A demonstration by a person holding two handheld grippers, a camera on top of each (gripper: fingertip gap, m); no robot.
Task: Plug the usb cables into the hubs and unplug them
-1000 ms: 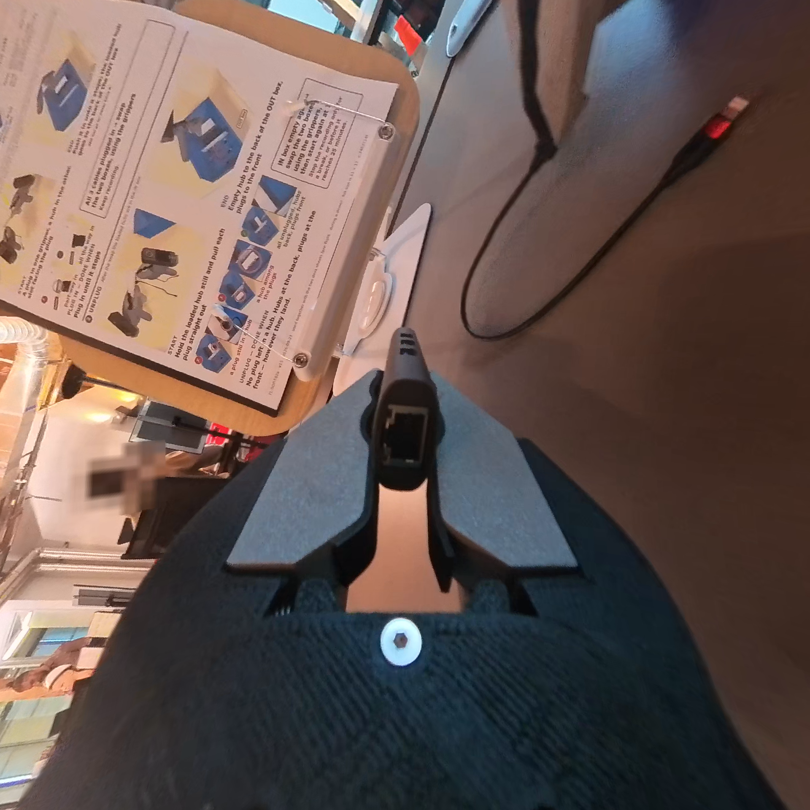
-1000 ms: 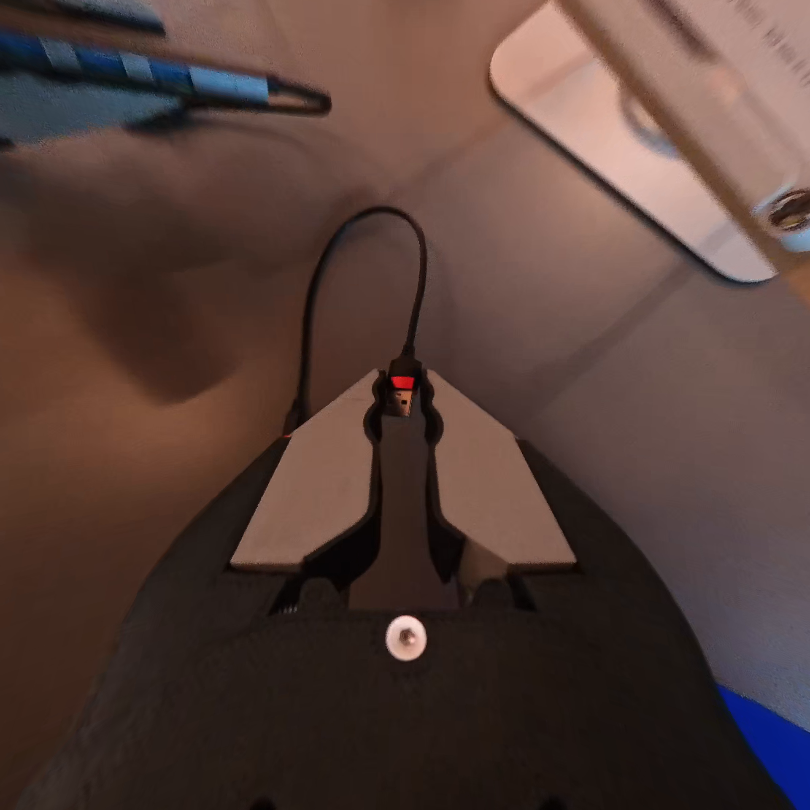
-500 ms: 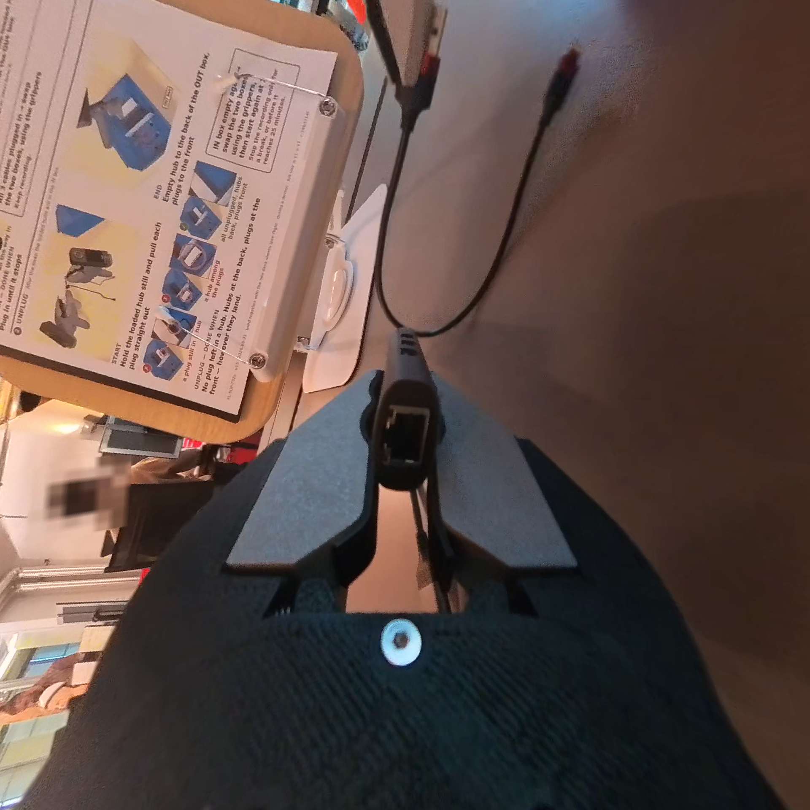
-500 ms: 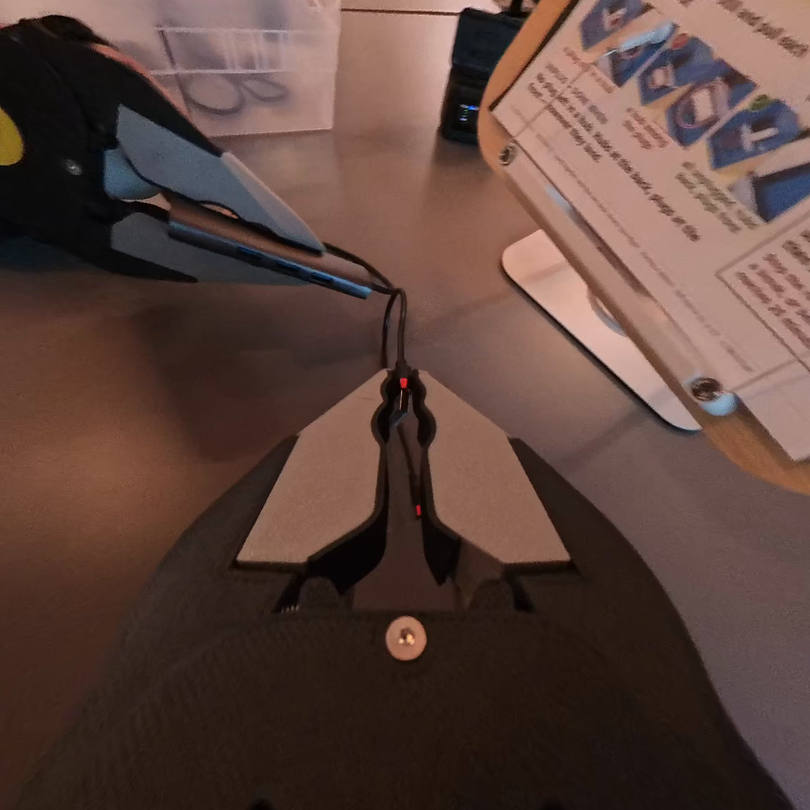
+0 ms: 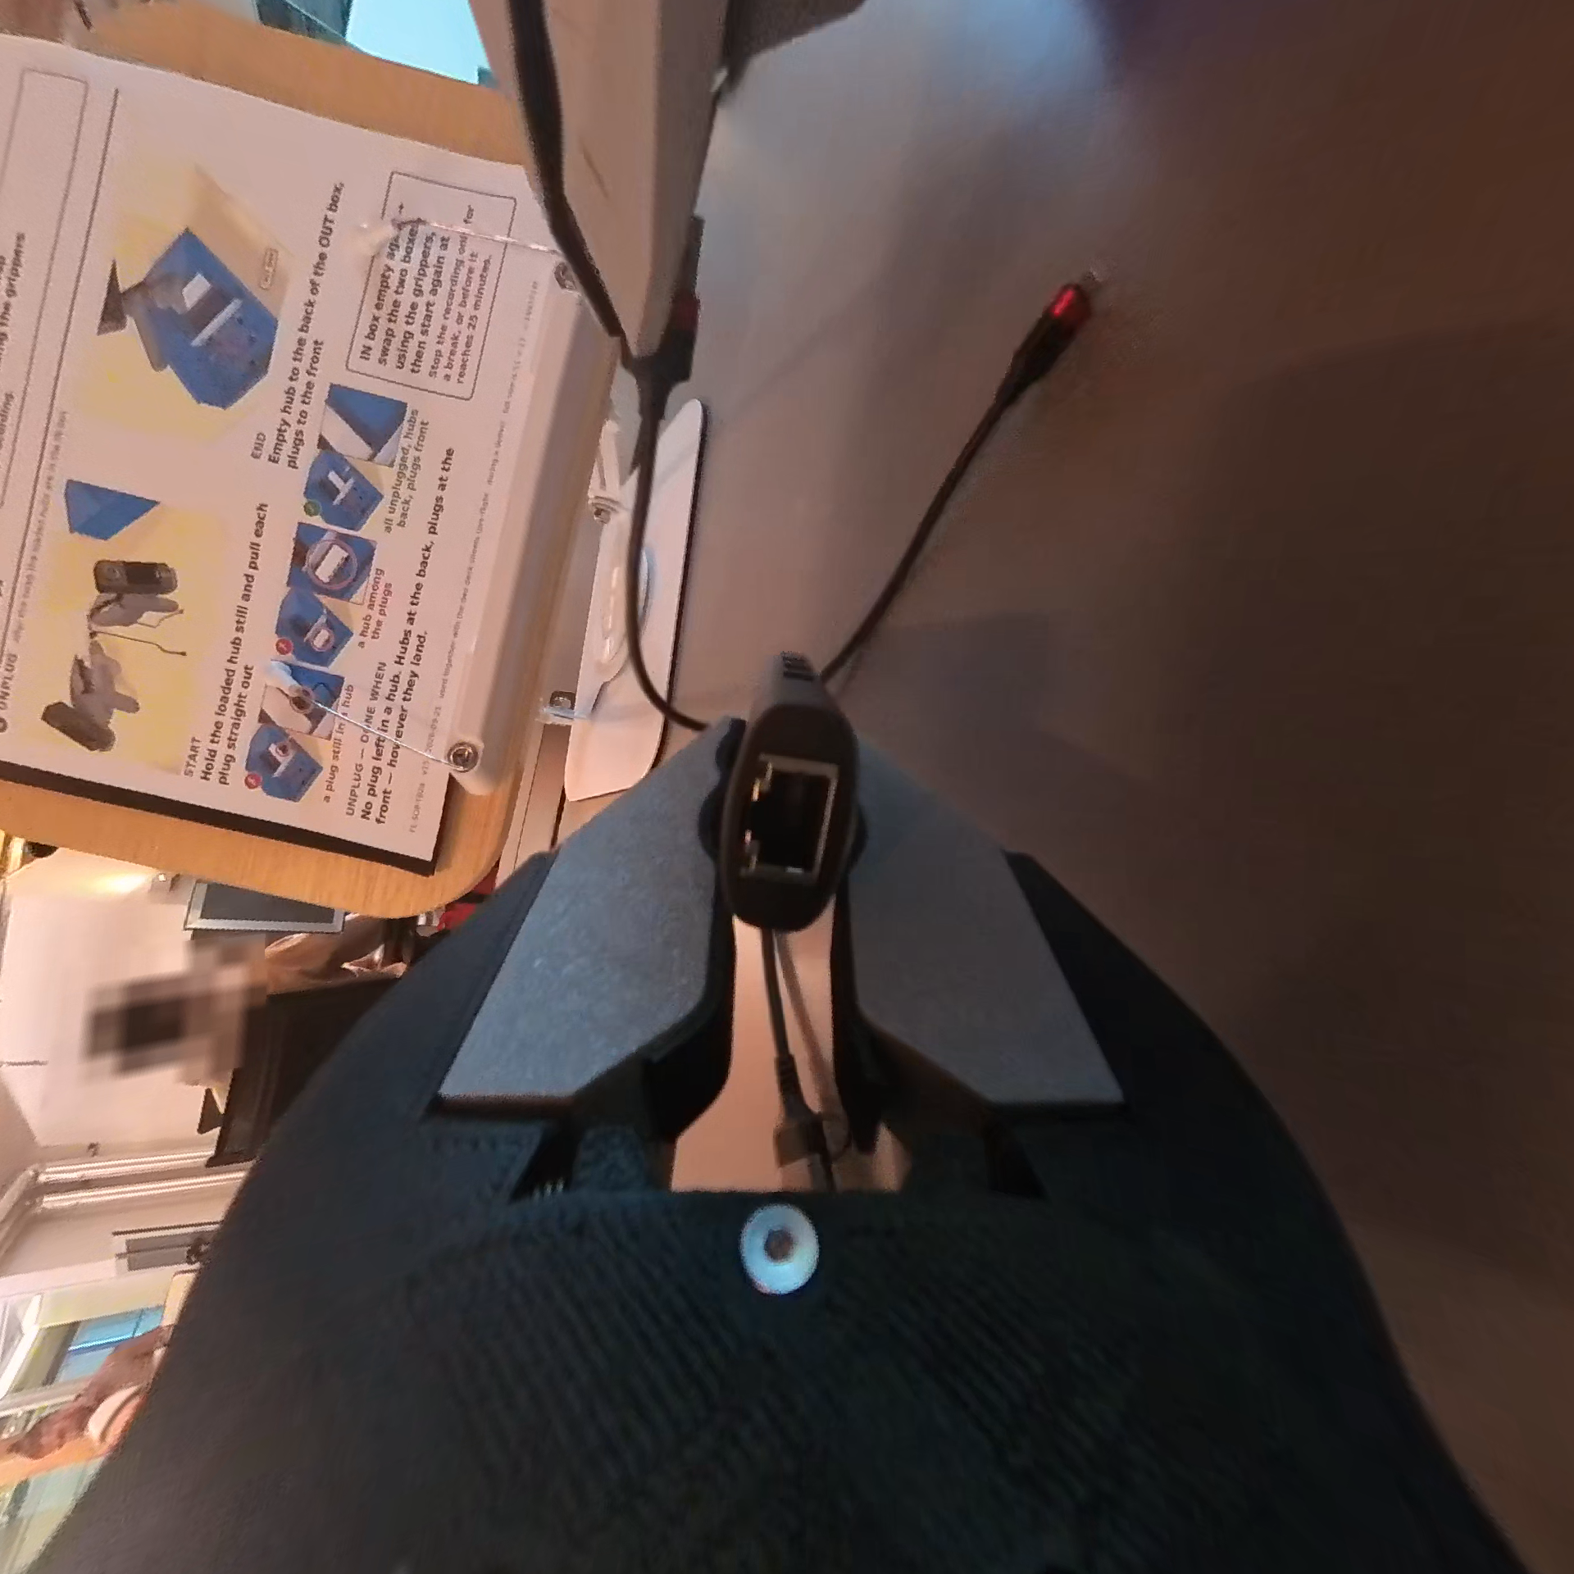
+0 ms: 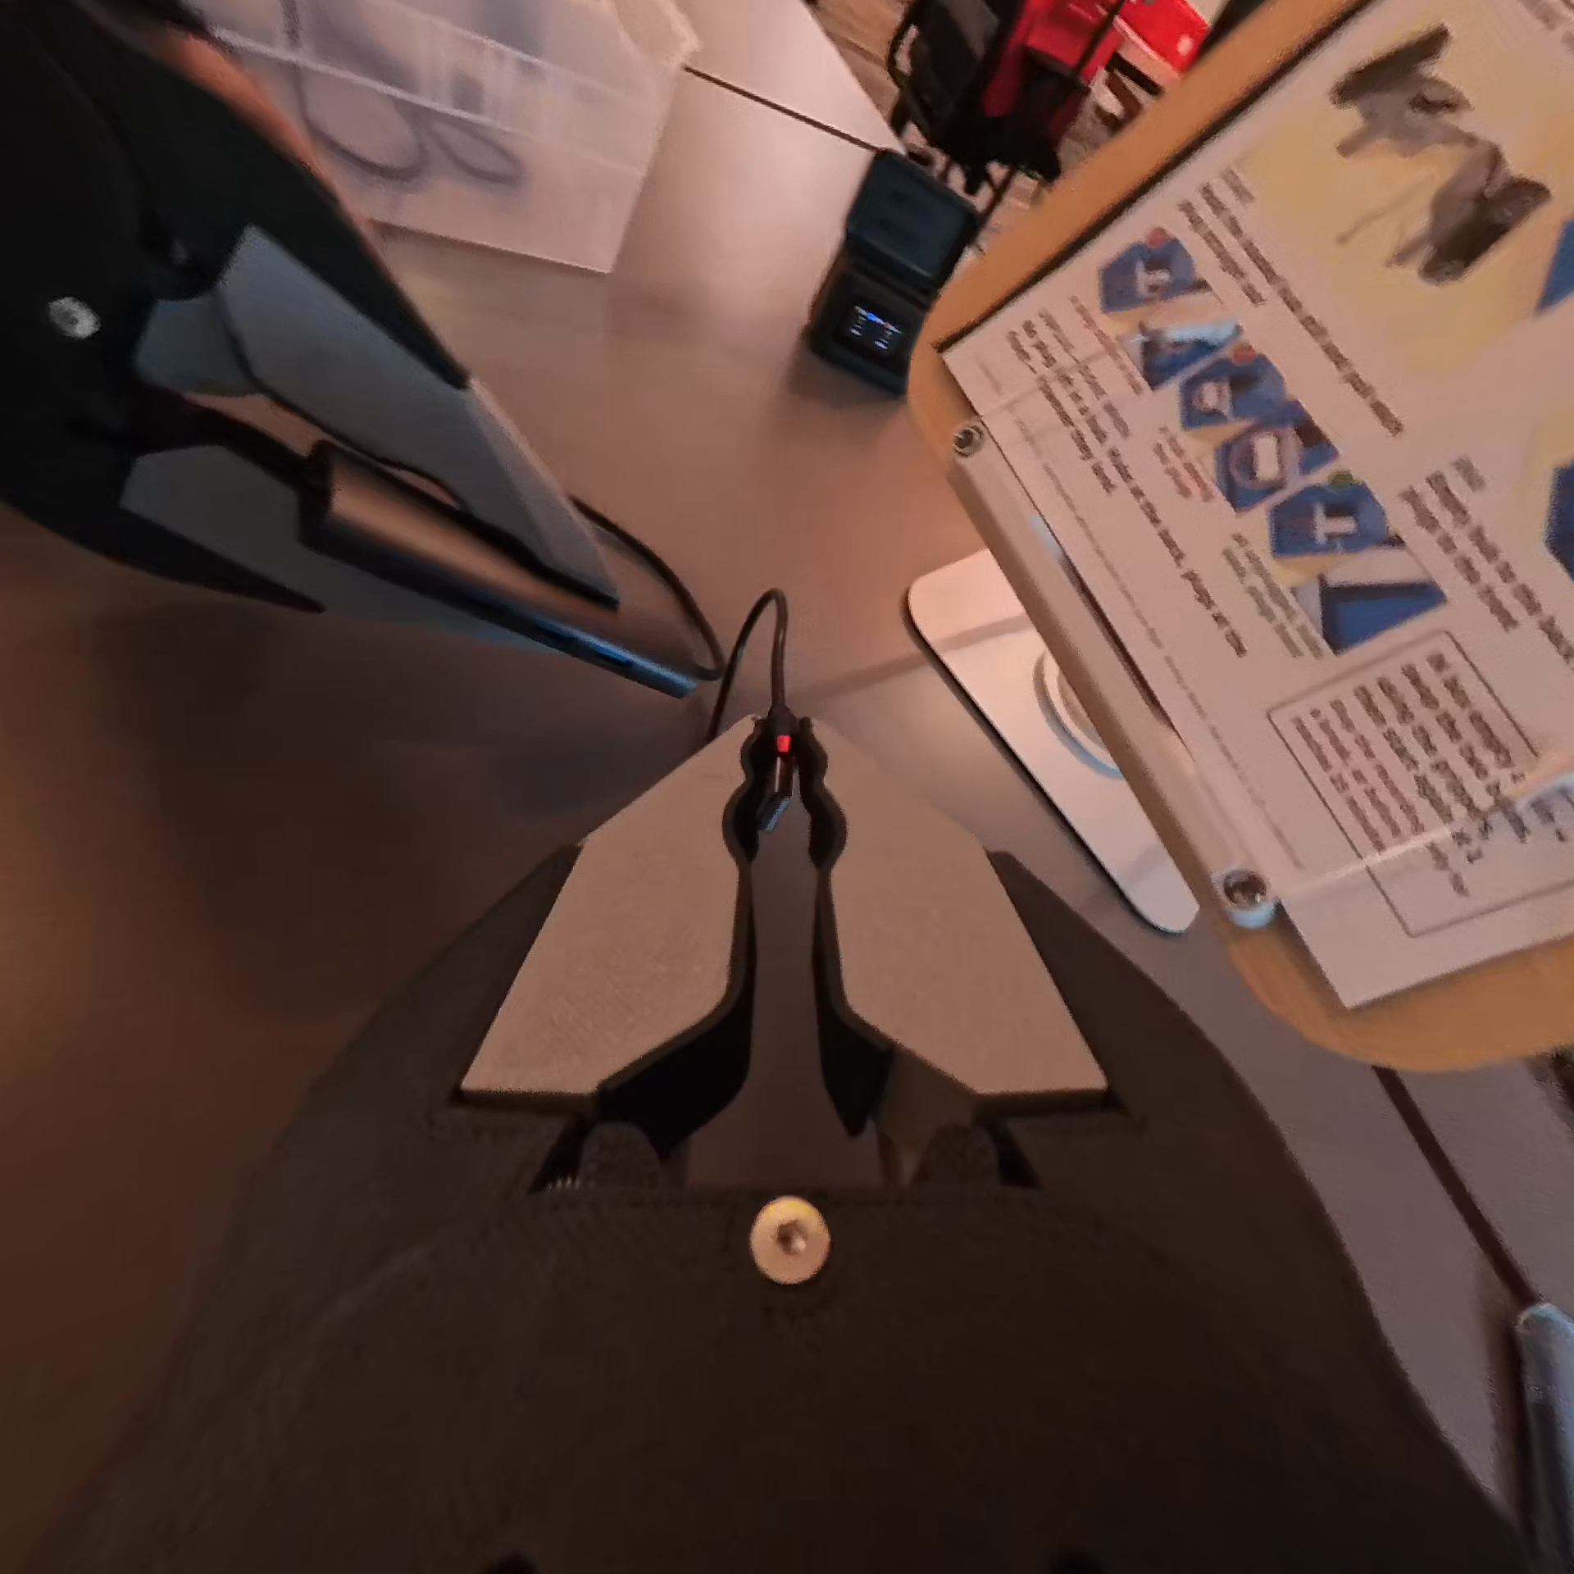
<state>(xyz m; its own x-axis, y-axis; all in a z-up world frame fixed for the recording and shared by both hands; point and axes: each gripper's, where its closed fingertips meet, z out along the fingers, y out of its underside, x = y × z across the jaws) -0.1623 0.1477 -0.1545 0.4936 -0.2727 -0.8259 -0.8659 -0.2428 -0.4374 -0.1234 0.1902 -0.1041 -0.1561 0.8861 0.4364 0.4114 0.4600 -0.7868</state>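
Observation:
My left gripper (image 5: 792, 741) is shut on a dark grey hub (image 5: 788, 822), whose square network port faces the camera. It also shows in the right wrist view (image 6: 341, 409) at the upper left, with the hub (image 6: 477, 554) sticking out towards the middle. My right gripper (image 6: 779, 737) is shut on a black USB plug with a red band (image 6: 777, 762), just right of and below the hub's free end. Its cable (image 6: 758, 622) loops upward. In the left wrist view the right gripper (image 5: 613, 170) is at the top. The cable's other red-banded plug (image 5: 1065, 302) lies on the table.
A wooden board with an instruction sheet (image 6: 1278, 554) stands on a white base (image 6: 1005, 647) to the right. A black device with a small screen (image 6: 894, 272) and a clear plastic box (image 6: 511, 145) sit behind. A grey plug (image 6: 1550, 1397) lies at the lower right. Tip to tip, the grippers are about 8 cm apart. From either gripper's tips it is about 25 cm to the white base (image 6: 1005, 647).
My right gripper has swung up from facing the table and carried the plug close to the hub's free end. The left gripper has kept hold of the hub and turned slightly.

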